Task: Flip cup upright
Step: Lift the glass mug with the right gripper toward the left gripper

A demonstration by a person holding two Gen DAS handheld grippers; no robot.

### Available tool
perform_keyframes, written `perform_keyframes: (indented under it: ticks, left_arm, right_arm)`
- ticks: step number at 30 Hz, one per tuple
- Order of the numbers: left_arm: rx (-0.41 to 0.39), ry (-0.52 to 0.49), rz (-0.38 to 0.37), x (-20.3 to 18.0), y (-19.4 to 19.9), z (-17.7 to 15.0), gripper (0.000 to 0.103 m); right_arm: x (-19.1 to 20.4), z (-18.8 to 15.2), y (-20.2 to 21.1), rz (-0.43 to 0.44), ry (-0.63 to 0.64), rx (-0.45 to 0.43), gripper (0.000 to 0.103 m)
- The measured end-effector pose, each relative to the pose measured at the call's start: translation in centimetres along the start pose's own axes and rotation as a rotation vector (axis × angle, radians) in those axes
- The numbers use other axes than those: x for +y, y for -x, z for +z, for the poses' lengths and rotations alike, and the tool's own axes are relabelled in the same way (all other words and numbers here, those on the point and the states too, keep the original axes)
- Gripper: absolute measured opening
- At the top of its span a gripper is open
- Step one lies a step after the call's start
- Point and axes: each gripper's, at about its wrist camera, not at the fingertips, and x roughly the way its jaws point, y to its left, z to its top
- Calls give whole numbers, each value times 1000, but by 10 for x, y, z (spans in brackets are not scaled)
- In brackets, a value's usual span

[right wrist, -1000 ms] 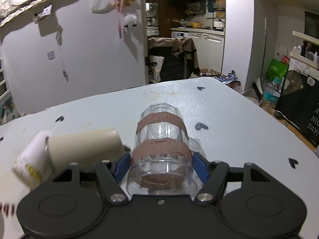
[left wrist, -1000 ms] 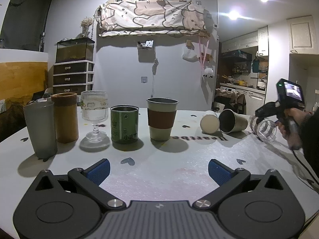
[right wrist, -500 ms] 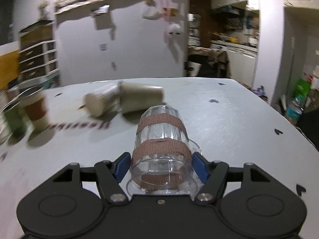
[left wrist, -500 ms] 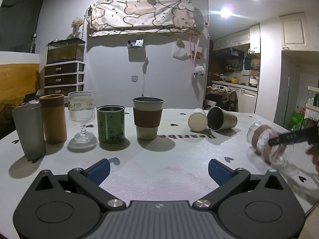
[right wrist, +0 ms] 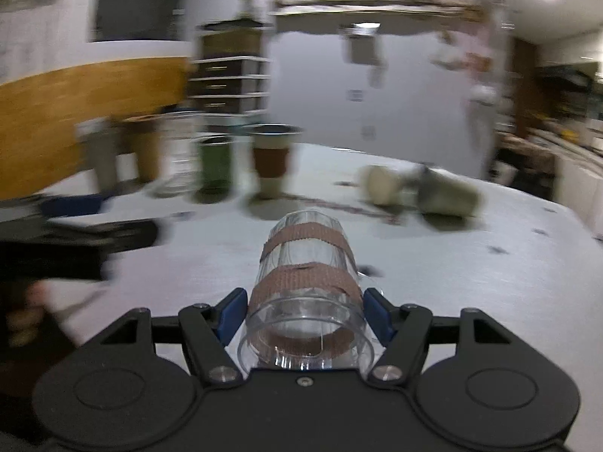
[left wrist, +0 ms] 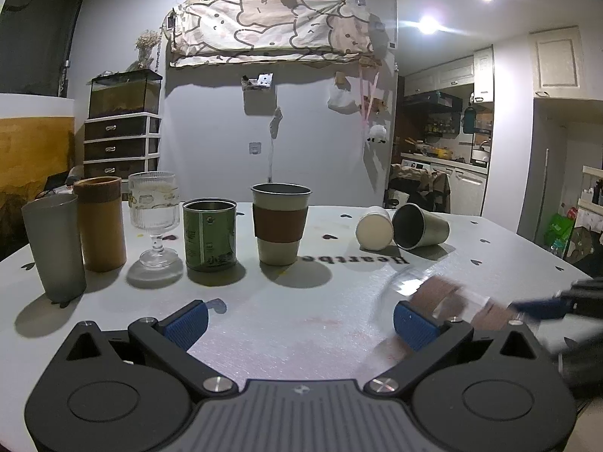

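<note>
My right gripper [right wrist: 303,310] is shut on a clear plastic cup [right wrist: 305,282] with two brown tape bands. The cup lies on its side between the blue pads, mouth toward the camera, held above the white table [right wrist: 471,275]. In the left wrist view the same cup [left wrist: 437,293] shows blurred at the right, just beyond my left gripper's right finger [left wrist: 412,324]. My left gripper [left wrist: 299,324] is open and empty, low over the table's near edge.
A row of upright cups stands at the back left: a grey tumbler [left wrist: 54,245], a brown cup [left wrist: 100,222], a stemmed glass [left wrist: 154,218], a green tin [left wrist: 209,235], a sleeved cup [left wrist: 280,222]. A white cup [left wrist: 375,231] and a metal cup [left wrist: 420,226] lie on their sides.
My right gripper has swung left with the clear cup, from the table's right side toward the middle front, close to my left gripper. The left gripper has stayed put and open.
</note>
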Motion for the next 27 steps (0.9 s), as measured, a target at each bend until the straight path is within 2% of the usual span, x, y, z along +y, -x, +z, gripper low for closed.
perform_keyframes:
  ticks: [2, 6, 10, 16, 20, 27]
  left_arm:
    - [2, 8, 3, 4, -2, 2, 103]
    - [15, 21, 7, 14, -9, 8, 103]
    - [38, 4, 2, 17, -31, 18, 103]
    - [125, -48, -13, 15, -64, 23, 103]
    - [134, -42, -29, 21, -57, 20, 103]
    - [149, -4, -17, 34, -38, 15, 103]
  right_arm:
    - [22, -3, 3, 60, 90, -14, 69]
    - [58, -9, 12, 115, 273, -45, 69]
    - [65, -12, 21, 187, 323, -55, 69]
    - [64, -18, 31, 203, 334, -62, 72]
    - [53, -18, 30, 133, 335, -61, 83]
    - [16, -12, 20, -15, 213, -60, 86]
